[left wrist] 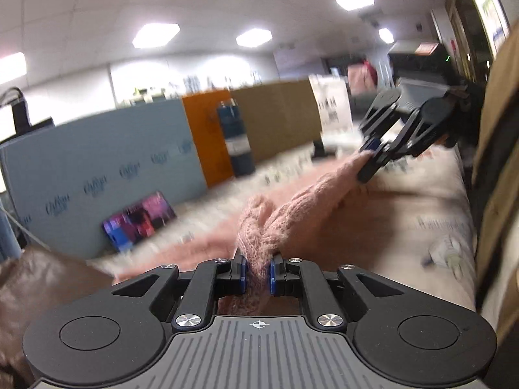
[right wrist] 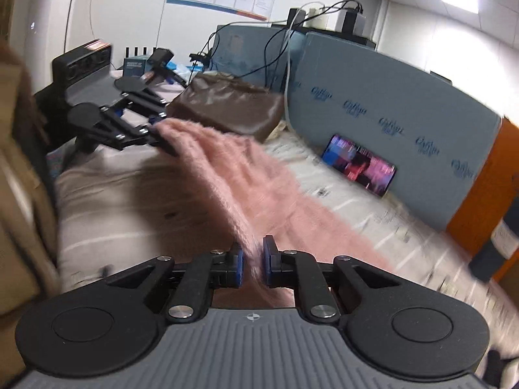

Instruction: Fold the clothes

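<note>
Pink knit garment, one edge lifted above the printed table cover and the rest trailing onto it, pinched between the nearly closed jaws of both left gripper and right gripper; folded brown item beyond the garment.
</note>
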### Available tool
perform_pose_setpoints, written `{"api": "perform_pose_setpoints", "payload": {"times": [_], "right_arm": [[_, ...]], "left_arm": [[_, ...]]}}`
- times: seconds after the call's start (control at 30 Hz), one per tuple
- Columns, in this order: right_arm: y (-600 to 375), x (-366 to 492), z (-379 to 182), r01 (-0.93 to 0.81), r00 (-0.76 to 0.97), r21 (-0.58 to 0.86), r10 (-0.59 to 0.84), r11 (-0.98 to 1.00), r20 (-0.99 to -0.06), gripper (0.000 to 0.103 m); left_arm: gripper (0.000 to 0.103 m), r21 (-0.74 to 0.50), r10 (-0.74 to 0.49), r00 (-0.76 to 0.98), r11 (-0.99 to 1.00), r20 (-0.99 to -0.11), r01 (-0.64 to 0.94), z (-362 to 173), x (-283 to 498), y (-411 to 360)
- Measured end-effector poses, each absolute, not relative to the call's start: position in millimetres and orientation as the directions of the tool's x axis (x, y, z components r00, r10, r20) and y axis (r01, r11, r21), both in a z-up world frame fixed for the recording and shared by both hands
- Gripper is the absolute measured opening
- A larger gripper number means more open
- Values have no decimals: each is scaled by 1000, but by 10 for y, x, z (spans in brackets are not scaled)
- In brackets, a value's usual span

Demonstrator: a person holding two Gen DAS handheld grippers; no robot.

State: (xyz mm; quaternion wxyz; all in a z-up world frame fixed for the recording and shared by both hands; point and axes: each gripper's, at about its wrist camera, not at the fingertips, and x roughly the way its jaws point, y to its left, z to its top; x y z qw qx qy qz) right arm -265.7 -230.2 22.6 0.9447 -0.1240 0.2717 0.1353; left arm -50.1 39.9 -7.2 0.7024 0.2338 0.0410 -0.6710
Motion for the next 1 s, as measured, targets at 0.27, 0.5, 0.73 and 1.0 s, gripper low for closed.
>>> {"api": "perform_pose_setpoints", "payload": {"times": [0.27, 0.5, 0.73, 1.0], "right_arm": [[-2235, -2984, -247, -238, 790, 37, 216, 971, -573, 19], [-2862, -3580, -104, 157, 931, 194, -80, 968, -356, 68], [-3643, -3790, -239, 729, 682, 358, -576, 584, -451, 67], [-3609, -3549, -330, 751, 643, 261, -583, 606, -497, 11]], "left_arm": [[21, 257, -826, 91, -67, -556, 964, -251, -630, 467], [69, 53, -932, 74, 59, -354, 997, 25, -430, 664], [76, 34, -909, 268, 272, -319, 962, 38, -301, 271], [77, -163, -906, 112, 193, -408, 968, 11, -237, -89]]}}
